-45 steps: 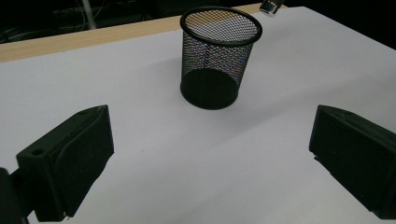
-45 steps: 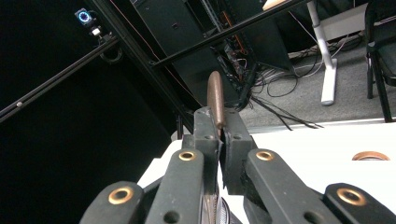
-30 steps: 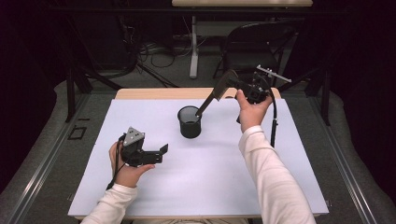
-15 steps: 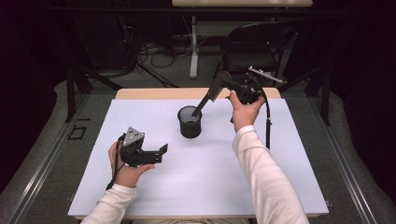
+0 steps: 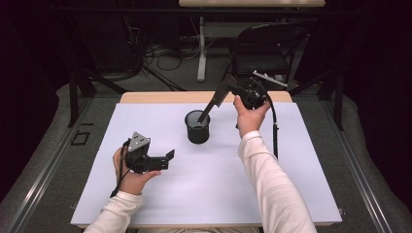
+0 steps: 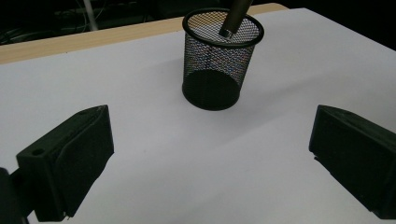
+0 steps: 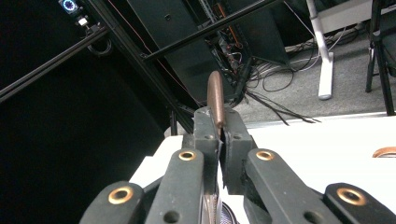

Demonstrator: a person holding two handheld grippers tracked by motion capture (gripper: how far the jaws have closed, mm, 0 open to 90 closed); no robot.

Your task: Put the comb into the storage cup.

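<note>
One mesh cup (image 5: 197, 127) under held pen (image 6: 235, 16)

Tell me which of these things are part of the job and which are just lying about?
In the job:
- right hand-held gripper, shut on a brown pen
- black mesh cup, pen tip at its mouth

Lying about:
- left hand-held gripper, open, idle
- folding chair
- floor cables

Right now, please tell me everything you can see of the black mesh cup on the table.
The mesh pen cup is a black round cup of wire mesh with a solid rim and dark base. It stands upright on the white table cover, near its far middle. A brown pen, held slanted by the right gripper, dips its tip inside the rim.
</note>
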